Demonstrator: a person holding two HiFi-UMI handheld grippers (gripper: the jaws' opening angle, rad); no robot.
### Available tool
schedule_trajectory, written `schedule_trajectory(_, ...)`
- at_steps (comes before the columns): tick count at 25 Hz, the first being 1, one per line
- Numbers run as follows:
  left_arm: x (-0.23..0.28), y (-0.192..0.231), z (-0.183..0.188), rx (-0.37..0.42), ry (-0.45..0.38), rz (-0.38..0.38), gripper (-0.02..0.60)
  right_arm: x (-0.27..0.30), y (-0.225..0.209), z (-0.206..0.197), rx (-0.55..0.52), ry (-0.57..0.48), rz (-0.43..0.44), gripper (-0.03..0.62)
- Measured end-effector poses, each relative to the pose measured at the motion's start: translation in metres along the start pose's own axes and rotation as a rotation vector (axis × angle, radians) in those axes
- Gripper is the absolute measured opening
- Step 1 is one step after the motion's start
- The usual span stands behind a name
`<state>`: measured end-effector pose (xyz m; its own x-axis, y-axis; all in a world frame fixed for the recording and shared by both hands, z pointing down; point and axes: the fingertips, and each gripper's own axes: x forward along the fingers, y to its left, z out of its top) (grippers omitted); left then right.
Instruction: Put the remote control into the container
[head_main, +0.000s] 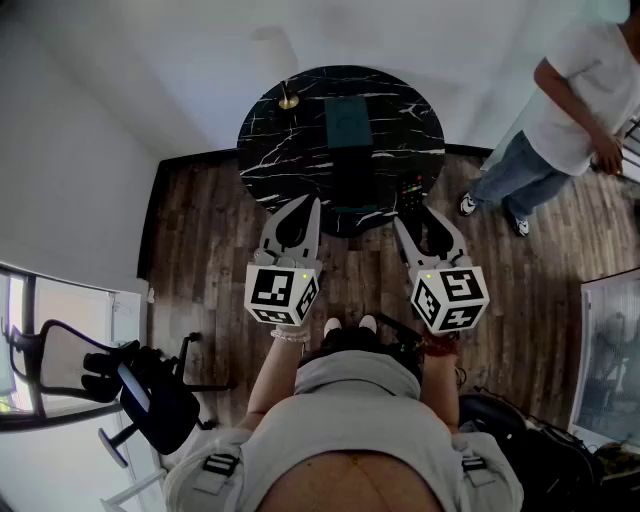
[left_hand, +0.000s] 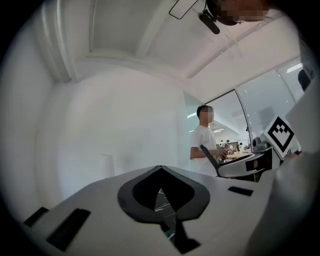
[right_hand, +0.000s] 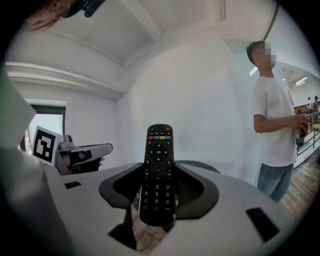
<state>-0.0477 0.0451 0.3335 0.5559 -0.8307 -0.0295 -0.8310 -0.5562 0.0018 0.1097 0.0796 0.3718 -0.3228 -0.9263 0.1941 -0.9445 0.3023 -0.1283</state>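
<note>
A black remote control (right_hand: 158, 150) stands upright between the jaws of my right gripper (right_hand: 158, 169), which is shut on its lower half. In the head view the remote control (head_main: 411, 192) pokes out past the right gripper (head_main: 405, 222) over the near right edge of the round black marble table (head_main: 270, 150). A dark teal container (head_main: 347, 122) sits on the table's middle, apart from both grippers. My left gripper (head_main: 314, 203) hangs shut and empty over the table's near edge, its jaw tips meeting (left_hand: 160, 168).
A small gold object (head_main: 288, 100) stands at the table's far left. A person (head_main: 570, 100) in a white shirt stands on the wood floor to the right. An office chair (head_main: 135, 390) is at the lower left, beside a white wall.
</note>
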Motion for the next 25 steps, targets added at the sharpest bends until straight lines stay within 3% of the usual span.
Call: schedule_trajectory(25, 0.008, -0.002, -0.008, -0.007, 0.023, 0.021, 0.006, 0.013, -0.006, -0.004, 0.012, 0.020, 0.043, 0.202)
